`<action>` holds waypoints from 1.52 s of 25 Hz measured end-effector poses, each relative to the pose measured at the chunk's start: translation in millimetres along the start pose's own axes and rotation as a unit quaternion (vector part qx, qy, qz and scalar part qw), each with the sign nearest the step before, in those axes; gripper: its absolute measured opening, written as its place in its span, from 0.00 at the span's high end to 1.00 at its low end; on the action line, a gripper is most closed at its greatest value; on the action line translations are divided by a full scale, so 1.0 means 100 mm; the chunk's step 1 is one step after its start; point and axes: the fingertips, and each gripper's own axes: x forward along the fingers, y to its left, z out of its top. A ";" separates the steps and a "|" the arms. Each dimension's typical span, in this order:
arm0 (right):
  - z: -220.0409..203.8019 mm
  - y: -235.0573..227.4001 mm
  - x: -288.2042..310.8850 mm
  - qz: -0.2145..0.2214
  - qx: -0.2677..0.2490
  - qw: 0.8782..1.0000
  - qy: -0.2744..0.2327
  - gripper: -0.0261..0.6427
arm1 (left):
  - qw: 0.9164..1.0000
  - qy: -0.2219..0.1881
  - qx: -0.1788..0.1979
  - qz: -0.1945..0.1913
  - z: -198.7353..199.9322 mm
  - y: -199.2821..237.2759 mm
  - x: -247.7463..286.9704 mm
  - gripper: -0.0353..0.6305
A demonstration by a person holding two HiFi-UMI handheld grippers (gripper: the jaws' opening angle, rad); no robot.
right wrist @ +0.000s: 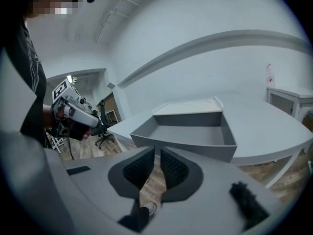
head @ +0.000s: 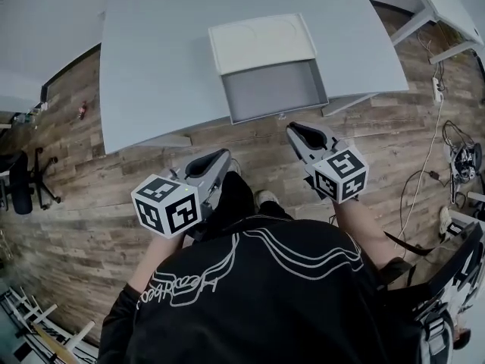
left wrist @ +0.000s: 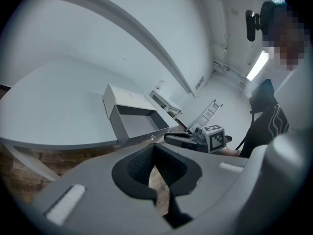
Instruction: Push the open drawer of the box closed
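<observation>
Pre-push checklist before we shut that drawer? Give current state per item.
1. Drawer open, front facing the person: ok.
2. Nothing inside the drawer to jam it: ok.
3. Right gripper jaws together, holding nothing: ok.
4. Left gripper jaws together, holding nothing: ok.
5. A gripper touching the drawer front: not ok, both are short of it.
6. Box braced against sliding on the table: cannot tell.

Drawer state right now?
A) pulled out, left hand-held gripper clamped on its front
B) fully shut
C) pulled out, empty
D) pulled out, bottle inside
C: the drawer stands out from the box with its tray bare, and the left hand-held gripper and right hand-held gripper both have their jaws together on nothing.
</observation>
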 end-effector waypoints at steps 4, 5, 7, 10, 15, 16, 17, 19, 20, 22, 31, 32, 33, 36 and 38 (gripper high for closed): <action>-0.17 -0.08 0.14 -0.013 0.006 1.000 0.009 0.85 | 1.000 0.009 -0.009 0.007 -0.01 0.15 -0.01 0.94; -0.20 -0.11 0.17 -0.019 0.007 1.000 0.011 0.83 | 1.000 0.006 -0.010 0.007 0.01 0.17 0.00 0.94; -0.27 -0.20 0.22 -0.038 0.006 0.999 0.015 0.82 | 1.000 0.003 -0.010 0.006 0.06 0.20 0.03 0.94; -0.33 -0.24 0.28 -0.051 0.014 0.998 0.016 0.82 | 1.000 0.008 -0.007 0.004 0.07 0.24 0.05 0.94; -0.31 -0.22 0.38 -0.059 0.016 0.998 0.017 0.82 | 1.000 0.008 -0.009 0.003 0.15 0.37 0.02 0.94; -0.31 -0.23 0.39 -0.060 0.015 0.998 0.018 0.82 | 1.000 0.008 -0.007 0.003 0.17 0.39 0.03 0.94; -0.31 -0.23 0.39 -0.060 0.013 0.998 0.020 0.82 | 1.000 0.008 -0.005 0.003 0.19 0.39 0.05 0.94; -0.32 -0.23 0.38 -0.059 0.012 0.998 0.023 0.85 | 1.000 0.008 0.001 0.002 0.24 0.39 0.07 0.94; -0.33 -0.23 0.37 -0.059 0.013 0.998 0.024 0.85 | 1.000 0.008 0.004 0.001 0.26 0.39 0.07 0.94; -0.32 -0.23 0.37 -0.058 0.015 0.998 0.026 0.85 | 1.000 0.006 0.007 0.000 0.29 0.40 0.07 0.94; -0.28 -0.24 0.34 -0.059 0.030 0.997 0.028 0.86 | 1.000 0.007 0.005 -0.007 0.35 0.44 0.11 0.94; -0.27 -0.25 0.35 -0.059 0.031 0.997 0.029 0.86 | 1.000 0.007 0.005 -0.008 0.36 0.44 0.12 0.94; -0.27 -0.25 0.36 -0.058 0.030 0.997 0.030 0.86 | 1.000 0.007 0.005 -0.009 0.37 0.45 0.12 0.94; -0.23 -0.27 0.41 -0.053 0.028 0.998 0.035 0.86 | 1.000 0.005 0.006 -0.009 0.41 0.48 0.13 0.94; -0.19 -0.30 0.44 -0.052 0.027 0.998 0.036 0.86 | 1.000 0.004 0.006 -0.008 0.43 0.50 0.14 0.94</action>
